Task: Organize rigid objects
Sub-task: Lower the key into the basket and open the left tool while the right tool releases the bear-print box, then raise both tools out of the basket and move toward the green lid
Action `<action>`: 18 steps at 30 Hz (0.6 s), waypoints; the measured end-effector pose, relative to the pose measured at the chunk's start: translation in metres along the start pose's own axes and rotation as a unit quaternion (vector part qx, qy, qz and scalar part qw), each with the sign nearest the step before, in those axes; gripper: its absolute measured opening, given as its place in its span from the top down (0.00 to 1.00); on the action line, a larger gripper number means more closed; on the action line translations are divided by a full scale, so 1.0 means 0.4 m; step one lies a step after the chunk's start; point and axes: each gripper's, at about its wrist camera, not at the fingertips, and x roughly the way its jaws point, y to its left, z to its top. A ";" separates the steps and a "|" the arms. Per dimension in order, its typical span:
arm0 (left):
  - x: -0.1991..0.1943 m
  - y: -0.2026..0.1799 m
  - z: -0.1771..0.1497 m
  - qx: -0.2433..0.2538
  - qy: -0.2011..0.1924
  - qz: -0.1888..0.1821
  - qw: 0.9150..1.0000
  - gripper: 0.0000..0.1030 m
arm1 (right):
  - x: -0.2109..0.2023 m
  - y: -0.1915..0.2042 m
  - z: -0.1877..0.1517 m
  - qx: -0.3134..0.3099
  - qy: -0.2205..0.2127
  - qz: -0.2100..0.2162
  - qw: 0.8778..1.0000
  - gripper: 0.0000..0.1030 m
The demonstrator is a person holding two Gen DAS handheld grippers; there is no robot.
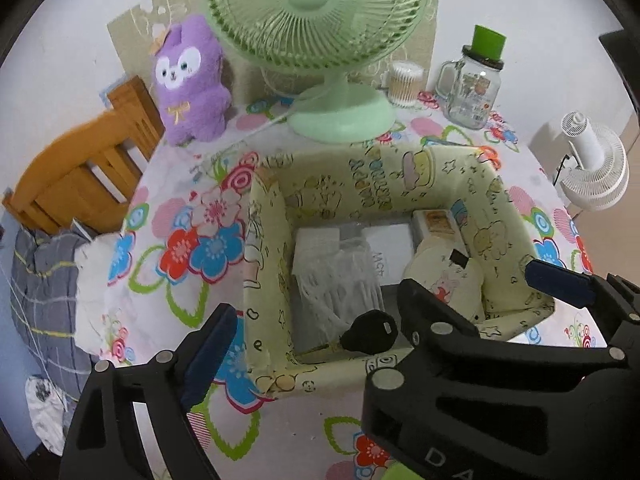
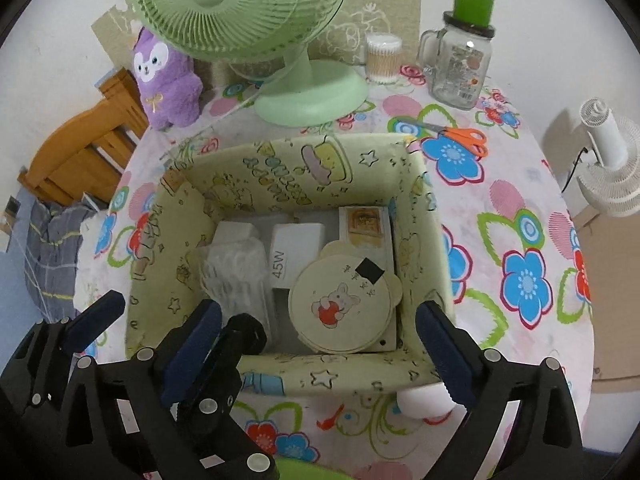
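- Wooden chair (image 1: 86, 164) is sitting at the far left; its lower part is cropping out behind grey plaid bedding (image 1: 40, 276).
- Purple plush toy (image 2: 166, 80) is standing upright on the floral tablecloth (image 2: 520, 240), just left of the green fan (image 2: 248, 12); the fan's top is running out of frame.
- Left gripper (image 1: 334, 346) is hovering over the near-left corner of the fabric box (image 2: 168, 240), jaws spread wide and holding nothing; one blue-padded finger is outside the box wall, the other is hidden behind the right gripper's arm in the left wrist view.
- Inside the box, left to right: a crinkled clear plastic packet (image 2: 236, 276) (contents unreadable), a white block marked "45W" (image 2: 294, 248), and a round cream lid with a bunny print (image 2: 342, 304) leaning over a flat box (image 2: 366, 226) that is mostly covered.
- A black rounded object (image 1: 370, 336) is lying at the box's near wall; what it is, I cannot tell.
- Right gripper (image 2: 318, 348) is standing open above the box's near edge, gripping nothing.
- A white rounded item (image 2: 424, 400) is peeking out under the right finger, largely hidden.
- Orange scissors (image 2: 460, 134) are lying behind the box; the blades are partly blocked by its rim.
- Cotton-swab tub (image 2: 383, 58) and glass mug jar (image 2: 460, 66) are standing at the back, near each other.
- White floor fan (image 2: 612, 168) is sitting off the table at far right.
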 end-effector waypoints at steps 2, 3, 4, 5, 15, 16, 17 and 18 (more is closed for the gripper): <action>-0.011 -0.005 0.000 0.003 -0.003 -0.001 1.000 0.12 | -0.013 -0.001 -0.002 0.000 -0.004 -0.002 1.000 0.03; -0.017 -0.007 -0.001 0.004 -0.005 -0.002 1.000 0.12 | -0.022 -0.003 -0.005 0.000 -0.008 -0.004 1.000 0.03; -0.024 -0.009 -0.001 0.005 -0.008 -0.003 1.000 0.12 | -0.029 -0.004 -0.006 0.000 -0.010 -0.004 1.000 0.03; -0.030 -0.011 -0.003 0.005 -0.011 -0.004 1.000 0.12 | -0.035 -0.005 -0.007 0.000 -0.013 -0.005 1.000 0.03; -0.093 -0.030 -0.015 0.012 -0.034 -0.010 0.999 0.12 | -0.110 -0.013 -0.029 -0.003 -0.038 -0.017 0.999 0.03; -0.099 -0.031 -0.018 0.012 -0.037 -0.010 0.999 0.12 | -0.117 -0.013 -0.031 -0.004 -0.040 -0.016 0.999 0.03; -0.108 -0.034 -0.020 0.013 -0.040 -0.010 0.999 0.12 | -0.125 -0.014 -0.034 -0.004 -0.043 -0.015 0.999 0.03; -0.114 -0.035 -0.022 0.014 -0.043 -0.010 0.999 0.12 | -0.131 -0.015 -0.036 -0.004 -0.045 -0.015 0.999 0.03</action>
